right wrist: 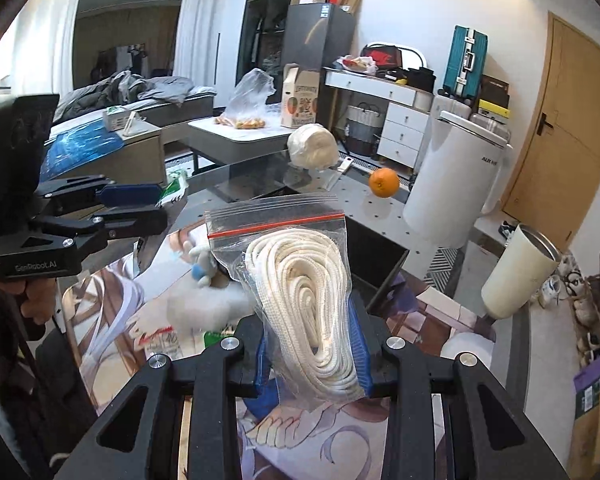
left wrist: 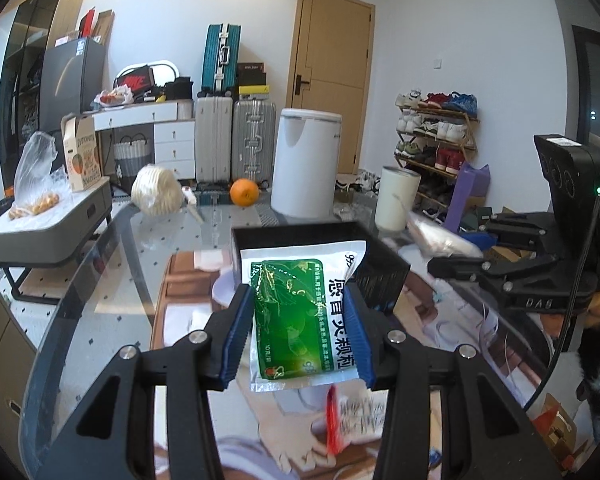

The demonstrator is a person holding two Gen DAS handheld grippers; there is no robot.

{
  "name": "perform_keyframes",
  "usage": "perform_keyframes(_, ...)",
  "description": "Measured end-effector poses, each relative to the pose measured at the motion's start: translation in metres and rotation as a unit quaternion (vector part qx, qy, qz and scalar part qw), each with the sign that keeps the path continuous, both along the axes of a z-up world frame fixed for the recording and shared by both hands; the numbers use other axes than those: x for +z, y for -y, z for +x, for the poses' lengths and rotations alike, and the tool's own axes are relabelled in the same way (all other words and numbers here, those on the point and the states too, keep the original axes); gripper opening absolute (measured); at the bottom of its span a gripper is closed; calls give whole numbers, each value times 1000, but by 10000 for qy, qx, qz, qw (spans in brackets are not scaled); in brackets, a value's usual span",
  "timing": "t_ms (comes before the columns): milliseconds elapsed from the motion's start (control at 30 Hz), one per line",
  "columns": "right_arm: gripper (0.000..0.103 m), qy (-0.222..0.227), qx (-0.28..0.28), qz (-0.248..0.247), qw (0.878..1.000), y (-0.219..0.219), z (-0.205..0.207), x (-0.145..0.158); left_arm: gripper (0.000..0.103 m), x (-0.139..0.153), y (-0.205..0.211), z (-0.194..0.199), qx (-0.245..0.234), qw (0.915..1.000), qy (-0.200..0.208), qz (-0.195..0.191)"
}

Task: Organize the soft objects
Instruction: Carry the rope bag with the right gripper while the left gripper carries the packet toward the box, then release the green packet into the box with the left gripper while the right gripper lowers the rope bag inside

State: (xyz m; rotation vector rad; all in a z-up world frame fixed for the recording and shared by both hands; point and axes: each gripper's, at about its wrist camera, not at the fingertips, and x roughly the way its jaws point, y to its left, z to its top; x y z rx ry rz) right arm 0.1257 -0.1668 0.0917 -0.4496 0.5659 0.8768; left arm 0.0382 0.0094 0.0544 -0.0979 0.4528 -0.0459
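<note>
My left gripper [left wrist: 298,304] is shut on a green and white medicine sachet [left wrist: 300,312], held above the glass table just in front of a black open box [left wrist: 320,240]. My right gripper [right wrist: 310,336] is shut on a clear zip bag of white coiled rope [right wrist: 300,288], held above the table near the same black box [right wrist: 376,256]. The left gripper also shows in the right wrist view [right wrist: 140,204] at the left, with the sachet [right wrist: 174,190] sticking out. The right gripper shows in the left wrist view [left wrist: 464,248] with its bag blurred.
On the table lie a red-edged packet [left wrist: 348,420], a white plush toy [right wrist: 204,304], a white yarn ball [left wrist: 156,196], an orange [left wrist: 244,192] and a cream tumbler [left wrist: 396,202]. A white bin [left wrist: 306,160] stands beyond the table edge.
</note>
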Motion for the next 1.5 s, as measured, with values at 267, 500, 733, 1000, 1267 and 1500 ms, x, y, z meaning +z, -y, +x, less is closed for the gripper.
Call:
perform_keyframes(267,33,-124,-297,11,9995,-13,22,1,44,20,6,25,-106,9997,179,127)
perform_keyframes(500,33,-229,-455,-82,9987,-27,45,-4,44,20,6,49,-165,9995,126,221)
perform_keyframes(733,33,-223,-538,-400,9975,-49,64,-17,44,11,3,72,-136,9994,-14,306)
perform_keyframes(1000,33,-78,-371,-877,9954,-77,81,-31,44,-4,-3,98,-98,9990,-248,364)
perform_keyframes(1267,33,-40,-180,-1229,9923,-91,91,-40,44,-18,-4,108,-142,9985,-396,362)
perform_keyframes(1500,33,-74,-90,-1357,9907,-97,95,-45,38,-24,-4,116,-165,9979,-508,377)
